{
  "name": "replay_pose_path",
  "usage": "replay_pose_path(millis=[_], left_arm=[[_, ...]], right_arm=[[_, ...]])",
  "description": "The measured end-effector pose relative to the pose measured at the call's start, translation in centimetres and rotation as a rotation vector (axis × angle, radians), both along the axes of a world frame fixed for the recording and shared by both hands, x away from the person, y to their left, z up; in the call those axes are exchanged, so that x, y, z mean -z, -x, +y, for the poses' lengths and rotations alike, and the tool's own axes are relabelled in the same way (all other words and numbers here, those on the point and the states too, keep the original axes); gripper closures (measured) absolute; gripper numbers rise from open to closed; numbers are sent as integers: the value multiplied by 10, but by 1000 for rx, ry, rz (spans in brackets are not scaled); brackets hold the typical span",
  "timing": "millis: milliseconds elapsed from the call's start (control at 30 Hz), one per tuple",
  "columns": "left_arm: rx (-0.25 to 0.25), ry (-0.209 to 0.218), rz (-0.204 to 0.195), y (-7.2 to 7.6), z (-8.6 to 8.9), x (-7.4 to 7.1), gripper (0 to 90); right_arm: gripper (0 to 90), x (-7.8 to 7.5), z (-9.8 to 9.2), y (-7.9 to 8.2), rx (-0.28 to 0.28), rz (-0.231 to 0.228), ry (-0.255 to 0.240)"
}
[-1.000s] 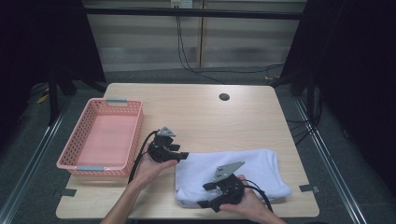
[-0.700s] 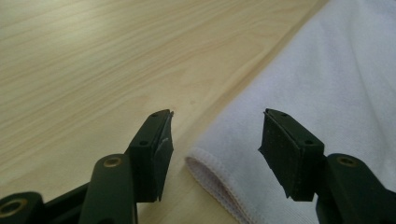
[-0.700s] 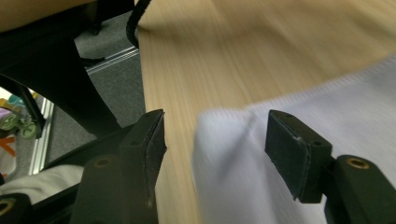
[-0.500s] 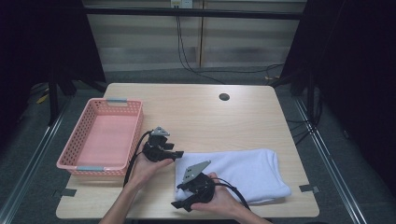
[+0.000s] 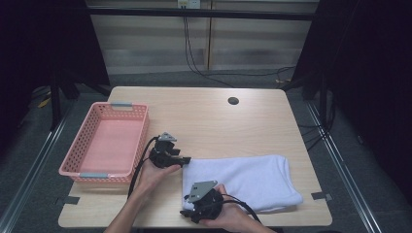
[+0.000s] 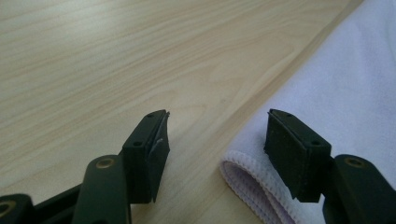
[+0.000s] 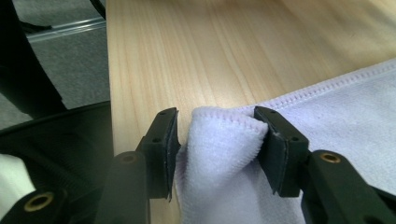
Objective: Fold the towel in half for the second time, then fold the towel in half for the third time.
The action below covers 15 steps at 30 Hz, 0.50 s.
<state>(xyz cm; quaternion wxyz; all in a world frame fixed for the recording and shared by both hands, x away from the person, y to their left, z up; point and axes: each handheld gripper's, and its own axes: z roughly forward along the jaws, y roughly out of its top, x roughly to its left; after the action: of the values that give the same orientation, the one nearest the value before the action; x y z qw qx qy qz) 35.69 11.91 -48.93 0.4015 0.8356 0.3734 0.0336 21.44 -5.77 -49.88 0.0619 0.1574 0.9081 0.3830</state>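
White towel (image 5: 243, 182) lies folded on the near right of the tabletop (image 5: 214, 121), its left edge toward my 2 grippers. Right gripper (image 7: 217, 140): fingers have just been closing, now pinching the bunched near-left corner, to lift it. Left gripper (image 6: 217, 140): fingers have just been opening, holding nothing, straddling the far-left hem. High view adds the pink basket (image 5: 73, 167) at left

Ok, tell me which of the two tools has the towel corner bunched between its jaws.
The right tool: a bunched corner of the white towel sits between its jaws. The left tool is open beside the towel's folded edge, gripping nothing.
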Motion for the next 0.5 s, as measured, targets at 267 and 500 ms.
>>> replay_pose_path(millis=[267, 500], left_arm=[[1, -25, 6, 1, 1, 2, 377], [70, -48, 28, 5, -12, 8, 345]], right_arm=[[711, -1, -1, -1, 27, -35, 21], [749, -2, -2, -6, 51, 16, 10]])
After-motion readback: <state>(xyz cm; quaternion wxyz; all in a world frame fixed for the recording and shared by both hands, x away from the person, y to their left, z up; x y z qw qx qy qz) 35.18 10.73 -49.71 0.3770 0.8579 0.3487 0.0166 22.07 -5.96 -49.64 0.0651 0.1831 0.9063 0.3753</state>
